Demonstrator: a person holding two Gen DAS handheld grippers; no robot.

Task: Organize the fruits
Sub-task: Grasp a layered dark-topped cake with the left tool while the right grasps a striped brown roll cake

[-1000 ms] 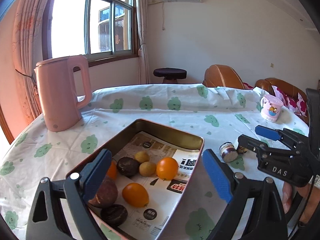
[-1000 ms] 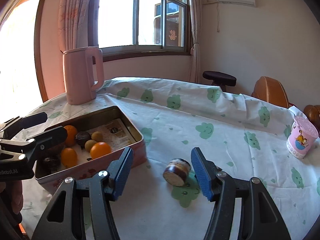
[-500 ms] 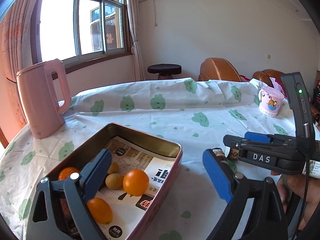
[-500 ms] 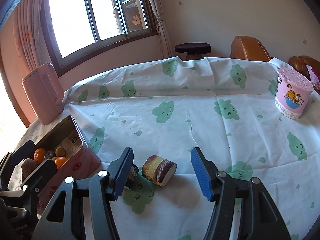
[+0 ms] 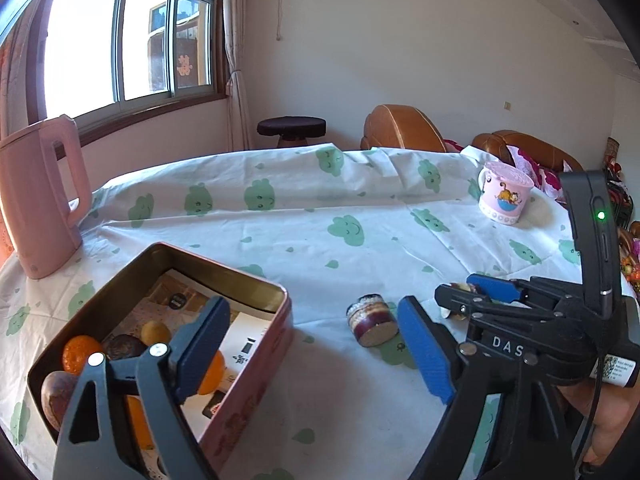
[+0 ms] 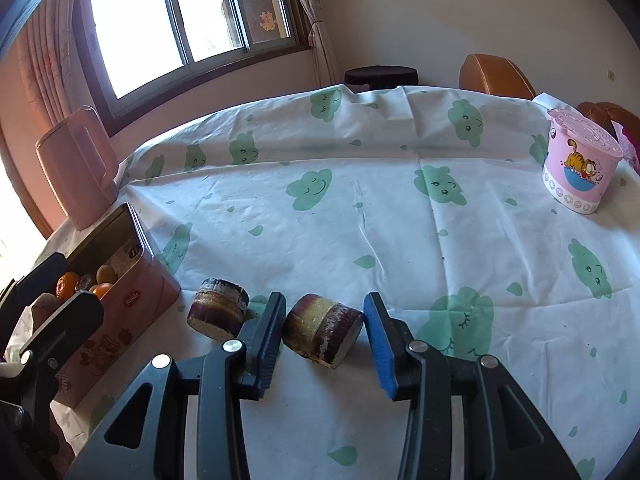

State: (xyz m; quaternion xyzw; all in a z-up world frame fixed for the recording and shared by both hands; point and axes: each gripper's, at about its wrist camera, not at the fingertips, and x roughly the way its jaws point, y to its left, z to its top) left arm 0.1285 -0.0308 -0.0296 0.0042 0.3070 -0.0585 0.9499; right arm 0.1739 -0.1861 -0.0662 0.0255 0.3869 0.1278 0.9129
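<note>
Pink plastic marks the far left: an electric kettle (image 6: 78,172) stands at the edge of the worktop (image 6: 400,220), which is draped in a white cloth printed with green clouds. Just beside it sits a pink metal tin (image 6: 120,300) lined with printed paper, holding oranges (image 5: 80,354), a yellow-green fruit (image 5: 155,332) and dark round fruits (image 5: 122,347). The left gripper (image 5: 312,344) hovers over the tin's near corner, its fingers spread wide and grasping nothing. Right of the tin, a short purple-and-tan cut piece (image 6: 218,308) lies on its side on the cloth. Next to it, a second such piece (image 6: 322,330) lies between the fingers of the right gripper (image 6: 325,336), which are released and not touching it. Far right stands a lidded pink cartoon-cat mug (image 6: 580,164).
</note>
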